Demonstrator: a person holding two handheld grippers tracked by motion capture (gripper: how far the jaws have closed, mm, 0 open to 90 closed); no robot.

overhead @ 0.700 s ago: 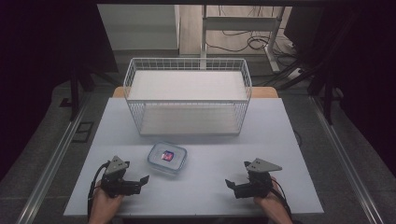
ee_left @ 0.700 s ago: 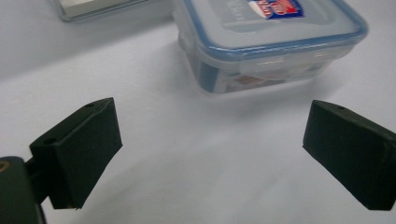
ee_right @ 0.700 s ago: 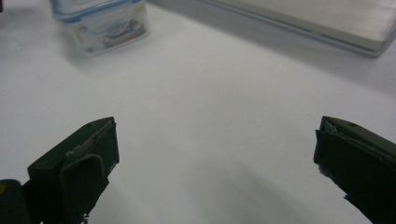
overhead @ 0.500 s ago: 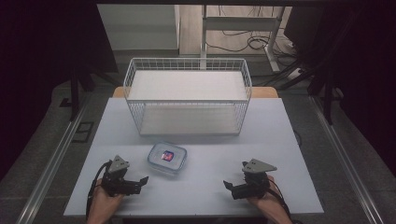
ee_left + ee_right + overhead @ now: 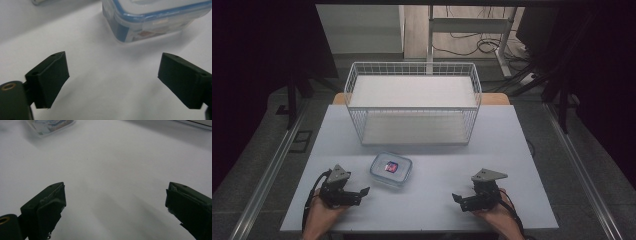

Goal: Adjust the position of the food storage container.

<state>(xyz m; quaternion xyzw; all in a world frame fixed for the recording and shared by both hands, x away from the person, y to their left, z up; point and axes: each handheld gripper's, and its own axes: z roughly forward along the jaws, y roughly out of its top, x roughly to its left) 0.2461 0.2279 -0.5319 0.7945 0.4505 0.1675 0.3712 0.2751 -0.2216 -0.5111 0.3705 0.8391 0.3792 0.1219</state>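
Both hands have slid nearer me; my left gripper [image 5: 343,187] and right gripper [image 5: 478,192] rest jaws spread, empty. Nothing started, I judge: lidded container [image 5: 391,168] sits on the desk [image 5: 512,150] before the wire basket [image 5: 412,102].

Right gripper [image 5: 113,210] fingers [image 5: 47,206] wide apart over table [image 5: 120,157].

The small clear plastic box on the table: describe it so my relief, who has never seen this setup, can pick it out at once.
Start at the big white wire basket at the far side of the white table. Just in front of its left half lies a small clear rectangular plastic box with a blue-edged lid, nearer the left tongs. It is the only loose item, with something pink and dark inside.
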